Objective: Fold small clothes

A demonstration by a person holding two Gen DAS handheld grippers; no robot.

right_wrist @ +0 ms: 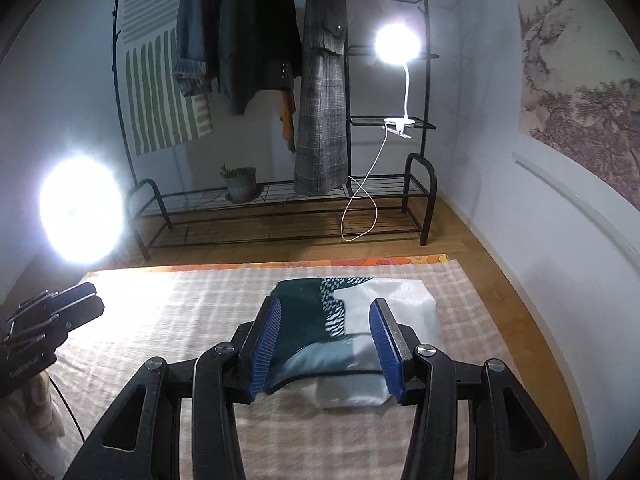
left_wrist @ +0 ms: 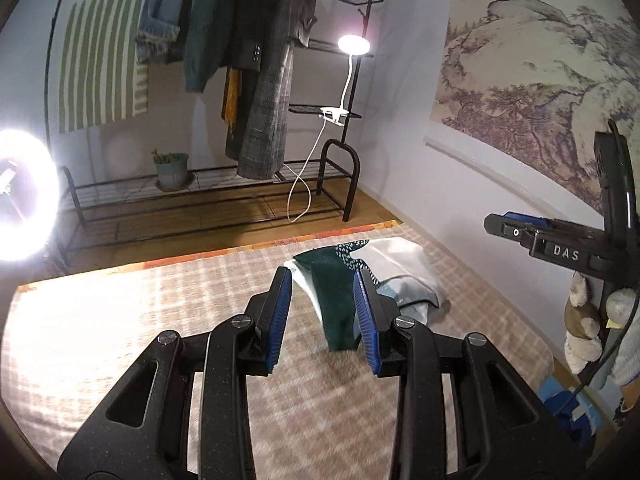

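A small garment in dark green, white and pale teal point(left_wrist: 340, 296) lies folded over on the checked beige cloth point(left_wrist: 140, 320) of the table. My left gripper point(left_wrist: 322, 284) is open and empty, hovering just left of and above it. In the right wrist view the garment point(right_wrist: 320, 328) lies flat between and under my open right gripper point(right_wrist: 326, 312), whose blue pads point(right_wrist: 264, 344) stand on either side of it, above the fabric. The right gripper body also shows at the right edge of the left wrist view point(left_wrist: 560, 244).
A black clothes rack point(right_wrist: 280, 208) with hanging coats, a plant pot point(right_wrist: 240, 184) and a clip lamp point(right_wrist: 396, 44) stands beyond the table. A bright ring light point(right_wrist: 80, 208) is at the left. A wall with a landscape scroll point(left_wrist: 540, 80) runs on the right.
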